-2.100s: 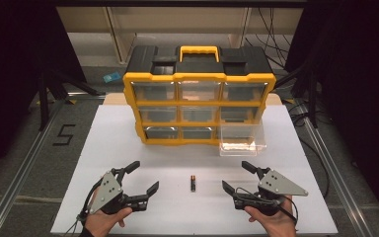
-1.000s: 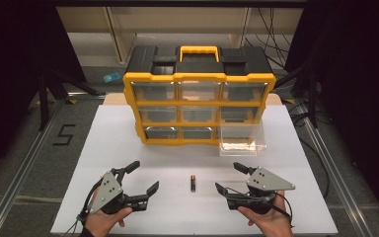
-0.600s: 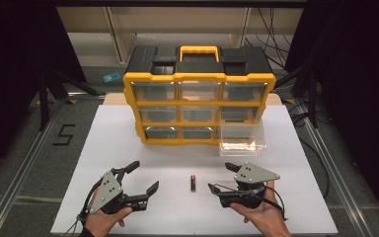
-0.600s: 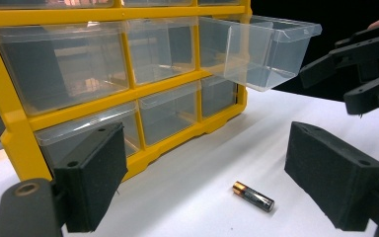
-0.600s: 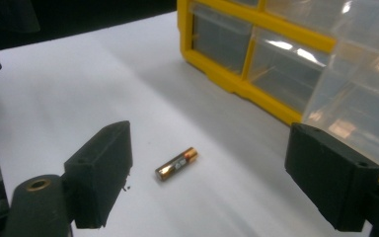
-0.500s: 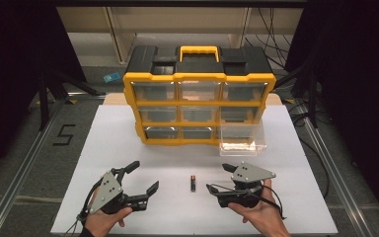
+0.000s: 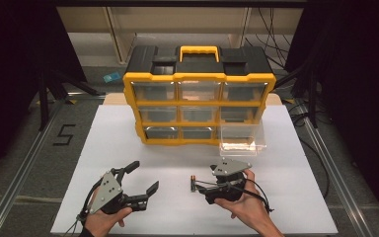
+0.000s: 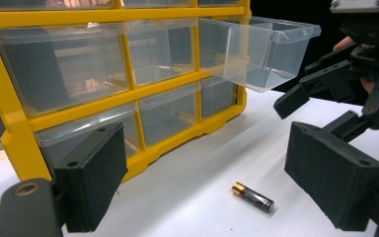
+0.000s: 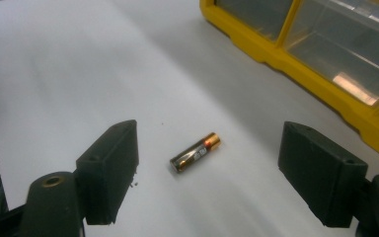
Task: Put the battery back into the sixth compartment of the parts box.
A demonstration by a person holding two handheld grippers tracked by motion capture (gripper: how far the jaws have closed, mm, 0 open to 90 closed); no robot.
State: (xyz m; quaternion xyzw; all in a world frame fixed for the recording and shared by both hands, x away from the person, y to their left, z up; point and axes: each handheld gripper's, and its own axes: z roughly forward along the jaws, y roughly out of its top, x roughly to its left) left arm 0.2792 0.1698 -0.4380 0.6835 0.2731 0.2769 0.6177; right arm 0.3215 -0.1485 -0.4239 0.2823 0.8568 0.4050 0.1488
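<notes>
Black foam-padded jaws of the right gripper [image 7: 201,188] stand wide apart and empty, aimed low over the small black-and-copper cylindrical battery [image 9: 195,152] lying loose on the white tabletop [image 7: 128,143], which sits between them in the right gripper view. To the person's left, the left gripper [image 7: 145,178] rests near the table edge, its jaws likewise spread wide with nothing in them. The battery looks light, rigid and smooth, so it is likely to roll or squirt out of a careless pinch; closing the pads squarely across the middle of its barrel seems the safest hold. Beyond, a yellow-and-black plastic drawer organiser [image 7: 199,79] stands with one clear plastic drawer [image 7: 241,140] pulled out at the bottom right.
</notes>
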